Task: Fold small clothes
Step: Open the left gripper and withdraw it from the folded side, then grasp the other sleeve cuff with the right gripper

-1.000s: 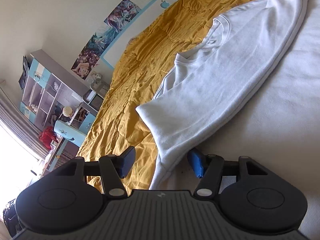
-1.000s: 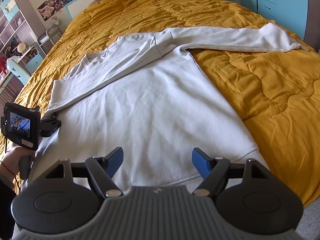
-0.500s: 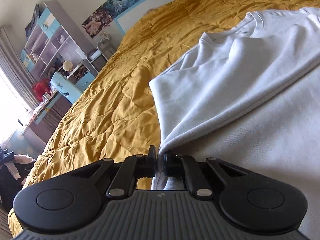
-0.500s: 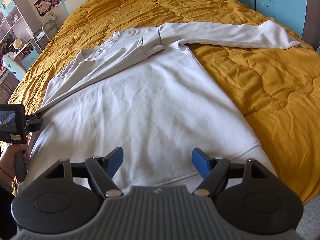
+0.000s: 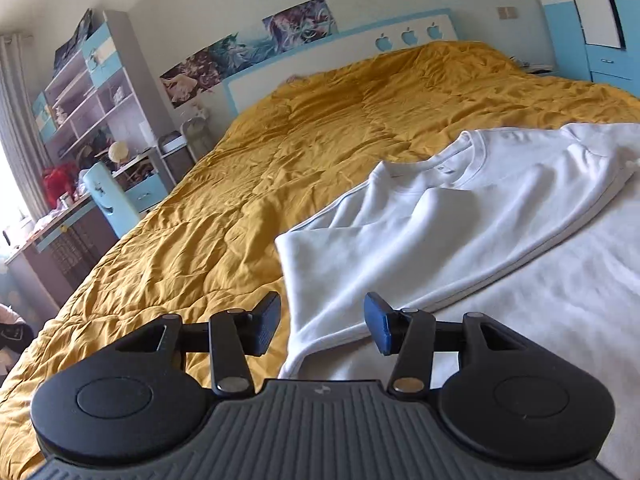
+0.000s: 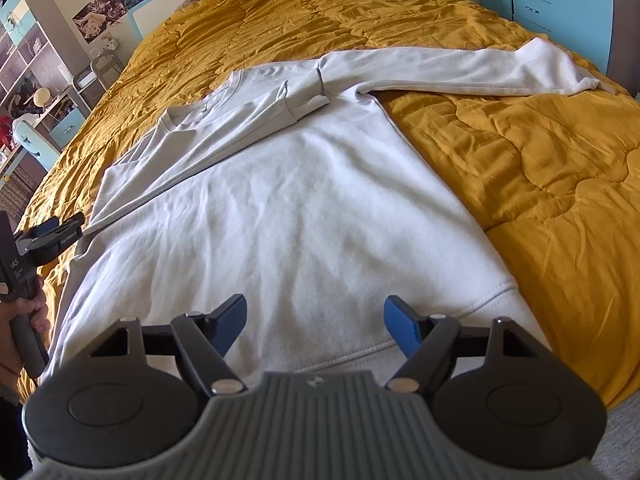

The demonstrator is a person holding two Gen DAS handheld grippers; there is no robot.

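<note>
While spread, left claw [image 5: 322,326] straddles sweatshirt [image 5: 460,240] edge — untouched.

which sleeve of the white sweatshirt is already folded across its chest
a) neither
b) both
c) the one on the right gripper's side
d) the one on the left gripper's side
d: on the white sweatshirt, the left-side sleeve lies diagonally over the chest, while the other sleeve lies stretched out across the yellow quilt.
</note>
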